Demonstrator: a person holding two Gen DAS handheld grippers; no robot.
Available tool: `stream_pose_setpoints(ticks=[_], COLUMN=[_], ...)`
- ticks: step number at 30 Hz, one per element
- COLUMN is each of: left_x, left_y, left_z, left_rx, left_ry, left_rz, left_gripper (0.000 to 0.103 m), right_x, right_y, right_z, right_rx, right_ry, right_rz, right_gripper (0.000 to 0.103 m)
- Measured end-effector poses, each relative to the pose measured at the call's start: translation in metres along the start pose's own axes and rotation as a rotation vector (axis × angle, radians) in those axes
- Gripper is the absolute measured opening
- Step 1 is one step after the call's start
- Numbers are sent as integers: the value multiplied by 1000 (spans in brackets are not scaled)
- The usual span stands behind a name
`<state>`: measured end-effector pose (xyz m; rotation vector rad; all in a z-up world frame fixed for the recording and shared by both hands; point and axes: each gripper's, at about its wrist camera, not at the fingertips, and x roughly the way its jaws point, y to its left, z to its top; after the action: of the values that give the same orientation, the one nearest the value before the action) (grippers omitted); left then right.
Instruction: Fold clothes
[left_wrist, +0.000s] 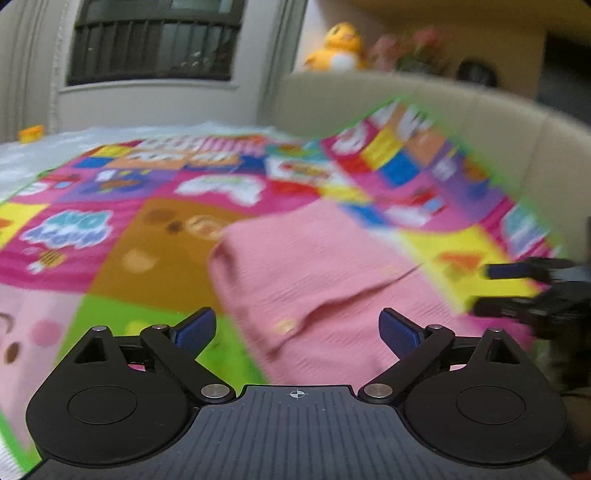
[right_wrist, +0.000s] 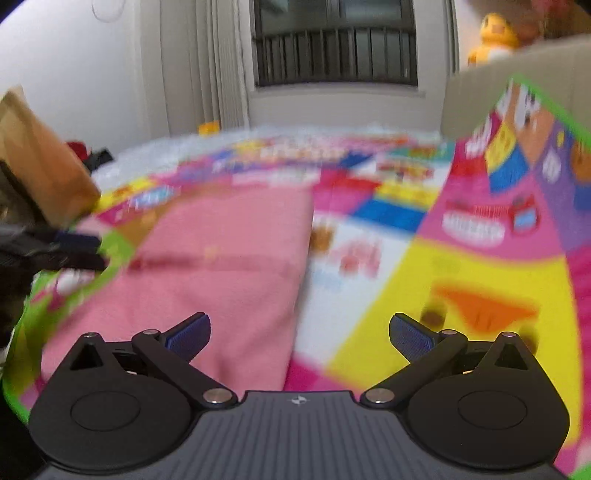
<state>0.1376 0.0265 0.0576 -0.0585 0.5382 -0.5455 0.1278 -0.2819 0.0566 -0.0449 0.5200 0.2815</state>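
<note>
Gaping empty, both claws face pink cloth (left_wrist: 314, 273); only right view shows box (right_wrist: 40, 166).

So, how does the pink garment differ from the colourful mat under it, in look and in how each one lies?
The pink garment is one plain colour; the colourful mat is a patchwork of bright cartoon panels with a green border. The garment is much smaller and covers only part of the mat. The garment lies flat and folded; the mat's far right corner stands up against the beige padded wall. Both are blurred, and neither pair of tongs holds either.
</note>
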Motion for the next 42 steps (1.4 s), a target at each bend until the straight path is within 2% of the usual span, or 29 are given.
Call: stream_pose_setpoints(ticks=[2,4,6,8,12,16,24,27,32,33,35,39,42], left_x=[8,27,50,70,64,65,66,66,65,65,64,65,64], left_y=[-3,-2,2,11,32,33,31,32,34,34,34,32,34], left_z=[7,9,5,-6,-11,-14,-15,-15,-16,-16,-16,-16,-17], left_rx=[-8,-1,14,40,-59,-56,-45,-47,-55,-58,-59,-51,-62], left_ry=[-14,8,72,140,104,93,79,78,74,73,72,70,67], left_rz=[22,84,151,208,140,141,154,152,143,142,142,148,139], left_gripper=[100,100,100,102,102,103,103,103,103,103,103,103,103], right_x=[17,38,70,101,104,105,98,101,113,110,102,43,-5], right_y=[4,8,14,17,-8,-17,6,2,-34,-33,-29,8,43], right_z=[16,30,30,17,9,5,0,3,10,11,13,9,1], right_rx=[-32,-58,-140,-220,-90,-32,-154,-134,68,60,33,-207,-360], right_ry=[-22,-30,31,102,97,103,27,58,164,164,161,26,-11], right_rz=[-40,-71,-136,-208,-129,-98,-207,-189,-46,-45,-48,-25,80], right_gripper=[103,103,103,103,103,103,103,103,103,103,103,103,103])
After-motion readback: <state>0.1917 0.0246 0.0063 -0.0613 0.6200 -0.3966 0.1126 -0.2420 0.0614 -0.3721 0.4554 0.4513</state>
